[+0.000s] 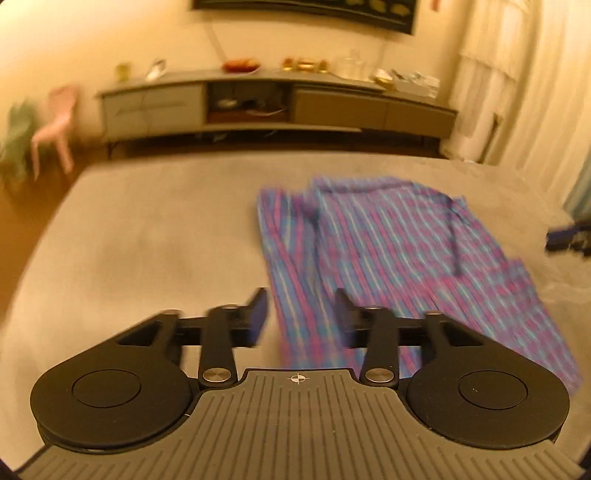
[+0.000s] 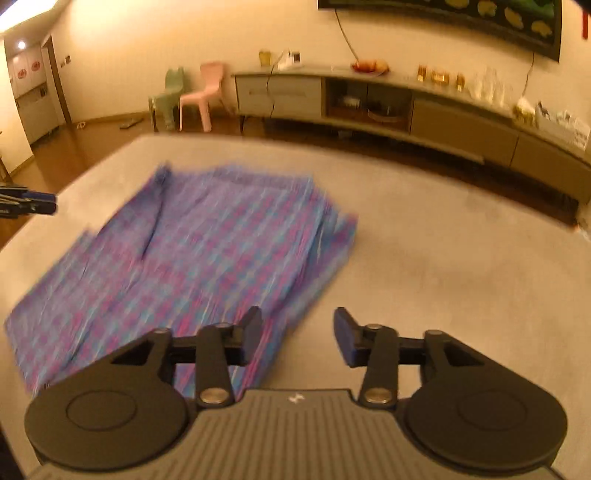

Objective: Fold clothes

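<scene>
**Plaid garment on a grey surface, both grippers held apart above it**

Left wrist view: the left gripper [image 1: 301, 314] hovers with its fingers [image 1: 258, 310] spread and nothing between them, over the near left edge of the plaid garment [image 1: 399, 258]. The right gripper [image 1: 567, 240] appears only as a dark blue tip at the far right edge; its state cannot be read there. Cream curtains [image 1: 517, 81] hang at the right, seen in this view alone.

Right wrist view: the right gripper [image 2: 297, 332] also has its fingers [image 2: 345, 334] parted and empty, above the garment's near right corner [image 2: 258, 354]. The left gripper [image 2: 33, 203] shows as a blue tip at the left edge. Only this view shows a doorway and lit hallway [image 2: 33, 92] at far left.

Surface and room: the garment [image 2: 192, 266] lies on a broad grey, soft-looking surface [image 2: 443, 266], bed or table not distinguishable. Beyond it stand a long low grey cabinet [image 2: 406, 107] carrying small objects, a pink chair [image 2: 201, 96] beside a green chair [image 2: 166, 99], and a dark wall panel [image 2: 480, 18] above.

Orientation: the blue, pink and purple garment is partly folded, layers overlapping. Its long axis runs from the near edge away toward the cabinet; the stripes follow that axis. Motion blur hides finer detail.
</scene>
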